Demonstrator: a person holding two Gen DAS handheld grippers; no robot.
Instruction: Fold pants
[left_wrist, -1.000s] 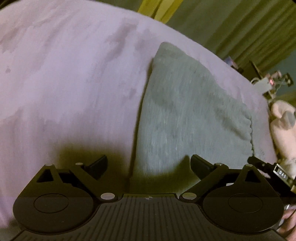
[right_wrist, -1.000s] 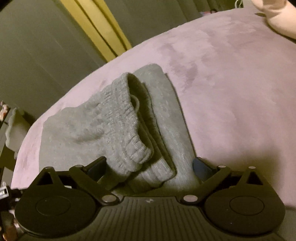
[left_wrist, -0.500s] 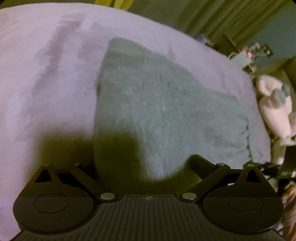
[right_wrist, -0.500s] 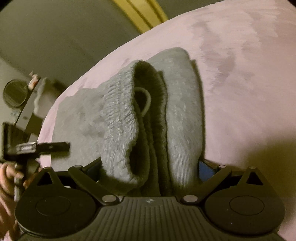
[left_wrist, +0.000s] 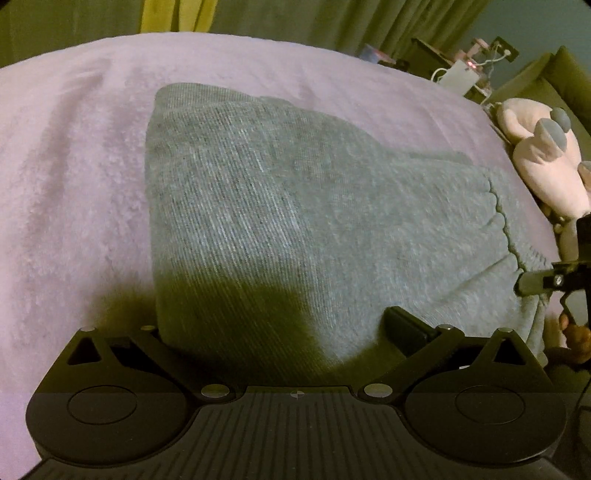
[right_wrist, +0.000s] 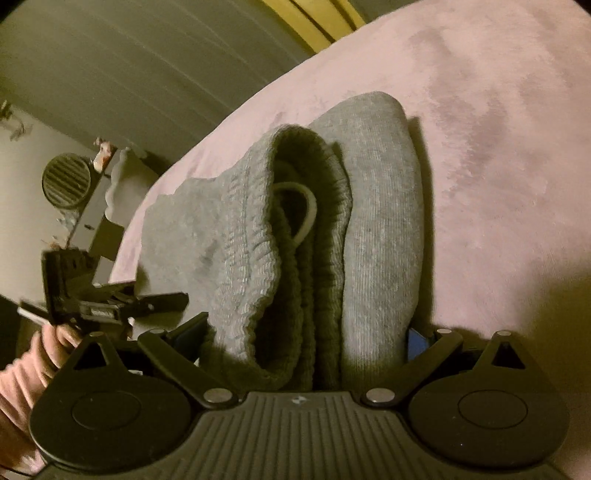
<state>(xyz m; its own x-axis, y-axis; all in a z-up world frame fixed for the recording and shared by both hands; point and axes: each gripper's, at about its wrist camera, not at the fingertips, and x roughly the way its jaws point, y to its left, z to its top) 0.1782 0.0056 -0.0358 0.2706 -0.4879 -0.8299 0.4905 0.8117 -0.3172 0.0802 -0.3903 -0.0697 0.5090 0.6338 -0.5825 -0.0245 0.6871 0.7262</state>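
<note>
Grey knit pants (left_wrist: 295, 206) lie folded in a thick stack on a pink bed cover (left_wrist: 74, 166). My left gripper (left_wrist: 280, 332) is open, its jaws spread wide around the near folded edge of the stack. In the right wrist view the pants (right_wrist: 380, 229) show their ribbed waistband (right_wrist: 255, 243) and a white drawstring loop (right_wrist: 306, 210). My right gripper (right_wrist: 306, 343) is open, its jaws straddling the waistband end. Each gripper shows at the edge of the other's view: the right one (left_wrist: 554, 280), the left one (right_wrist: 110, 302).
A pink plush toy (left_wrist: 543, 155) lies at the bed's right edge. Behind it is a cluttered stand with cables (left_wrist: 461, 74). Green curtains (left_wrist: 295, 22) hang behind the bed. A round vent or fan (right_wrist: 66, 181) stands at the left beyond the bed.
Both grippers have moved in toward the pants. The stack's edges now sit between the open jaws of each, where before the left gripper stood off to the side.
</note>
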